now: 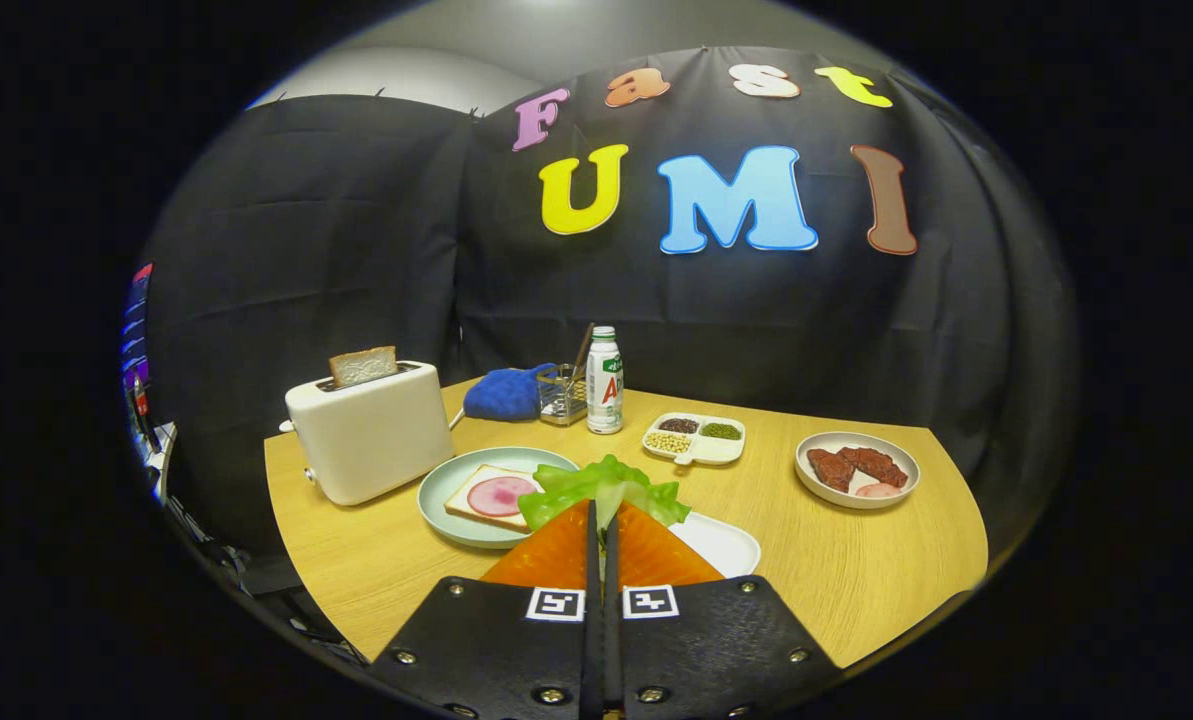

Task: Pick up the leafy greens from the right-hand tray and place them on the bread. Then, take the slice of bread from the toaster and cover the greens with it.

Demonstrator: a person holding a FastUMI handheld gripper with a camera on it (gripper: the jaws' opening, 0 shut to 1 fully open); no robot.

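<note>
My gripper [603, 512] is shut on the leafy greens [601, 487], which fan out from between the fingertips, lifted over the table. Just left of the fingers sits a pale green plate [443, 487] with a slice of bread [473, 497] topped by a round pink ham slice [502, 495]. The greens hang over the plate's right rim. Right of the fingers lies the white tray [726, 543], partly hidden. Further left stands a white toaster [368, 430] with a slice of toast [363, 365] sticking up from its slot.
Beyond the plate stand a white bottle [604, 381], a small wire basket [562, 393] and a blue cloth [504, 393]. A divided white dish [696, 439] of beans and a bowl [857, 469] of red meat sit to the right on the wooden table [856, 570].
</note>
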